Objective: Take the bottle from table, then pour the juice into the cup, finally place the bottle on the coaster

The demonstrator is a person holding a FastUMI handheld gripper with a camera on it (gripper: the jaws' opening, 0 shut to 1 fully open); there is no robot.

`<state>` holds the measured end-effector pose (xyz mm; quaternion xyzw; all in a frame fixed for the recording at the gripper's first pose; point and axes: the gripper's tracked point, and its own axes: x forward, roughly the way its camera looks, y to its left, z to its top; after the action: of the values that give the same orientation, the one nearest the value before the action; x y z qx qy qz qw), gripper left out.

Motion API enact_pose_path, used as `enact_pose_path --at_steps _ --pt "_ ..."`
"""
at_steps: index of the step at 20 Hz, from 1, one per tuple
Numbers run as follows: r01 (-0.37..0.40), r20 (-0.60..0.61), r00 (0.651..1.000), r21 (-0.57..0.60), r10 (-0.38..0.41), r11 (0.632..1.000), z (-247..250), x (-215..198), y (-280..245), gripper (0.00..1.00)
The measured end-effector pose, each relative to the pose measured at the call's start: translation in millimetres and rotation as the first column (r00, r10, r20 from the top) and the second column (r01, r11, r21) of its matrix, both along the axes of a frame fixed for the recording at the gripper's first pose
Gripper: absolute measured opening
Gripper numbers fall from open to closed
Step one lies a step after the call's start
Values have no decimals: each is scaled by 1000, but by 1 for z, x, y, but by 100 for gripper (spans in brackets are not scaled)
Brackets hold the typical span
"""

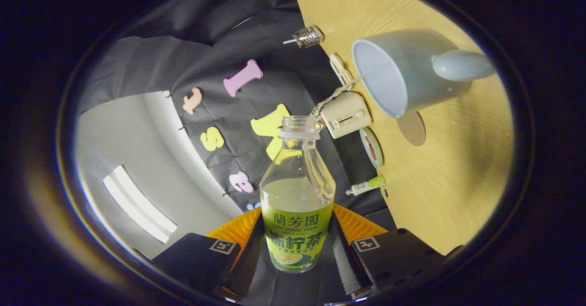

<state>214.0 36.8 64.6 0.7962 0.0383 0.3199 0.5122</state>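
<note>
I've got the bottle point(297, 196) clamped between both fingers of the gripper point(296, 251), tipped — juice streaming into the cup point(403, 74). Pour's underway; the coaster point(412, 128) placement is left.

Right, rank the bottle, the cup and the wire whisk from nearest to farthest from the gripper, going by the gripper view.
1. Bottle: clamped between the gripper's fingers, tilted toward the cup.
2. Cup: beyond the bottle's mouth, on the wooden table, catching the stream of juice.
3. Wire whisk: past the cup, at the table's far edge by the wall.
</note>
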Motion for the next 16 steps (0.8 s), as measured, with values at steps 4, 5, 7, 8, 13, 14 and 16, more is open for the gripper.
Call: enact_pose_path --at_steps 4,5,7,8,13,14,16 --pt "-4 -11 1000 27 4 1000 -1 -1 -2 78" --pt "-5 -15 1000 41 5 999 -1 0 -4 78" --pt "-7 -26 1000 74 9 997 -1 0 -8 78" --pt "-8 -33 999 85 11 996 -3 1 -9 78" --pt "-22 -25 999 106 25 994 9 -2 -12 77" --pt "-21 -28 999 128 25 992 10 -3 -15 77" --pt "-21 -35 999 189 28 982 15 -6 -20 78"
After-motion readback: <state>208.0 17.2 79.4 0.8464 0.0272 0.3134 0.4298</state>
